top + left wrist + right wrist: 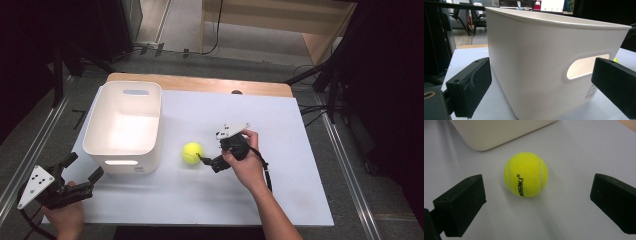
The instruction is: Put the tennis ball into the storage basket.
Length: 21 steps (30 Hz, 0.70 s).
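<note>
A yellow tennis ball (192, 152) (526, 174) lies on the white tabletop (280, 165), just right of a white plastic bin (122, 125) (536, 57) (499, 132). My right gripper (210, 149) (536, 192) is open and points at the ball from the right, a short way off; its jaws stand wide on either side of the ball without touching it. At the table's front left corner my left gripper (84, 167) (542, 75) is open and faces the bin's near wall with the handle slot (586, 66). Nothing sits between its jaws.
The bin looks empty from above. A wooden strip (200, 84) runs along the table's far edge. Dark stands and cables (320, 75) ring the table on the floor. Bare tabletop stretches right of and in front of the ball.
</note>
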### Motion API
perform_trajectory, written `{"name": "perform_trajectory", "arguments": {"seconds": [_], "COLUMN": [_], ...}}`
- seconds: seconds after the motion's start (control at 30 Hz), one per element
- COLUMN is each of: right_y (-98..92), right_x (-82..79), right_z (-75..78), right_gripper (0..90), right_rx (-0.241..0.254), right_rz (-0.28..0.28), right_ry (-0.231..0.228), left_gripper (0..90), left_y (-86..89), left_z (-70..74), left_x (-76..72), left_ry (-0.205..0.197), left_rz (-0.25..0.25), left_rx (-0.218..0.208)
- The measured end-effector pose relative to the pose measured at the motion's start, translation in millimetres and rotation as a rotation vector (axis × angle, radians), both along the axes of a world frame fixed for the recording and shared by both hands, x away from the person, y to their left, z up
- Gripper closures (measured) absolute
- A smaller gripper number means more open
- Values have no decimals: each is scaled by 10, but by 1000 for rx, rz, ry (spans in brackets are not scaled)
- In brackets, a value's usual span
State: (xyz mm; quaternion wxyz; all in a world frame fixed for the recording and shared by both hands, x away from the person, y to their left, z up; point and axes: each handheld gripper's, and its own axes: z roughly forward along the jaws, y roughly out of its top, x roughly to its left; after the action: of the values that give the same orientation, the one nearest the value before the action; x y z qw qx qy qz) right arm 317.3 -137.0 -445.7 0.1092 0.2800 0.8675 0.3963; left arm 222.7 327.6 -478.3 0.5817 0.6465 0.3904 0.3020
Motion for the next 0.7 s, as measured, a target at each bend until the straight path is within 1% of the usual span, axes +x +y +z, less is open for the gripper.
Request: {"name": "perform_trajectory", "arguments": {"seconds": [0.3, 0.7], "right_y": [139, 272], "right_x": [20, 57], "right_z": [-11, -47], "right_gripper": [0, 0], "right_rx": [-19, -35], "right_rz": [31, 64], "right_ry": [7, 18], "left_gripper": [28, 28], "left_y": [-1, -2], "left_z": [-1, -2], "left_x": [2, 3], "left_ry": [0, -1], "left_rz": [-1, 0], "left_rx": [-3, -8]}}
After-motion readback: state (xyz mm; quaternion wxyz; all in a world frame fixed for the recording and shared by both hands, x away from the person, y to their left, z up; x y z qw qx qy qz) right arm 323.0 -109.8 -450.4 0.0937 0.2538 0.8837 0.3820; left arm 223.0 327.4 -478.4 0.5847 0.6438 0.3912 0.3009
